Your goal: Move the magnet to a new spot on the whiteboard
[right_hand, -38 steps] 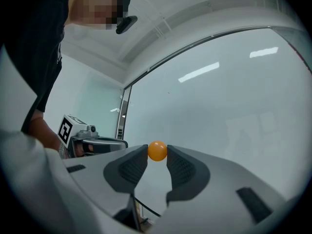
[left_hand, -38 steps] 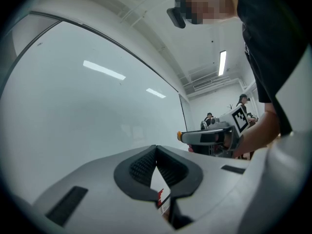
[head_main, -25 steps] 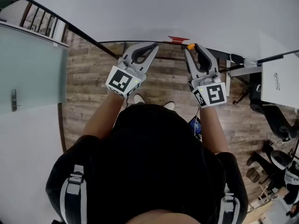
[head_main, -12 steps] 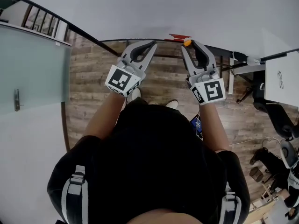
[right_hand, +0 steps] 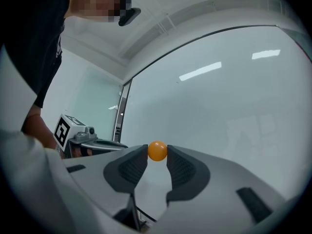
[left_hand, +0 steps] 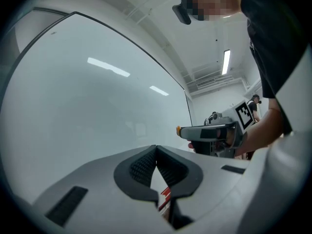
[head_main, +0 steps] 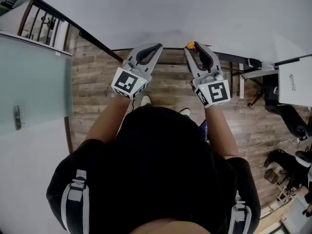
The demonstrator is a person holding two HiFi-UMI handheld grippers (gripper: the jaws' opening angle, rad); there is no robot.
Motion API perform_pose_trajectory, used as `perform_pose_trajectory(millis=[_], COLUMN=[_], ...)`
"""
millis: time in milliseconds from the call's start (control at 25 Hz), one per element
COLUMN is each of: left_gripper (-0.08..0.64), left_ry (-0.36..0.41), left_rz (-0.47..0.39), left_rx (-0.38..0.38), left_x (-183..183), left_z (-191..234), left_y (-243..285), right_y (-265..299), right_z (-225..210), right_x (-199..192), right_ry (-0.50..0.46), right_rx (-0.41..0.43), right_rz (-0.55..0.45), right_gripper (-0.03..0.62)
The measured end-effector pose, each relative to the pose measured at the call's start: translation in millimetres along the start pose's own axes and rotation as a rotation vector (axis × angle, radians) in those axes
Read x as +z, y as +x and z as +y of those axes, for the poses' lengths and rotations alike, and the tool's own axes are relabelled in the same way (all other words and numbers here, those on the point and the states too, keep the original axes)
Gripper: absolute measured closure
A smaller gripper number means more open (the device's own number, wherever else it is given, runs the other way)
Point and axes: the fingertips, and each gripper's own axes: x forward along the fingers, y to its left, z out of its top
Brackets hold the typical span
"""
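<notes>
Orange and glossy, the small round magnet (right_hand: 157, 150) sat pinched between the jaw tips of the right gripper (right_hand: 157, 156). It was a plain, unmarked ball, held close to the pale whiteboard (right_hand: 234, 96), though whether it touched the board could not be told. The left gripper (left_hand: 156, 149) had its jaws pressed together with nothing between them, and it pointed at the same board, just beside the right one.

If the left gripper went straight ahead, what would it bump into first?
Probably the whiteboard. The left gripper, jaws together and empty, points right at its bare white surface, and nothing shows in between. How near it is cannot be told.
</notes>
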Motion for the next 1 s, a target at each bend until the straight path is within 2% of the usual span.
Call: perform_pose_trajectory(millis=[320,760,1000], left_gripper=[0.555,0.555,0.555], left_ry=[-0.002,-0.002,-0.01], left_rz=[0.011,0.007,0.005], left_rx=[0.009,-0.023,0.005], left_x=[-22.7,-63.5,-85.7], left_z=[68.1,128.0,147.7], left_y=[-37.3,-58.1,-61.1], right_y=[57.0,111.2,135.8], right_z=[34.4,58.6,65.6], right_x=[-19.1,-89.3,-130.1], right_ry=[-0.003,0.086,0.127], right_rx=[-0.066,-0.215,-0.23], right_rz=[0.057,0.12,0.171], right_gripper=[0.472,0.471,0.471])
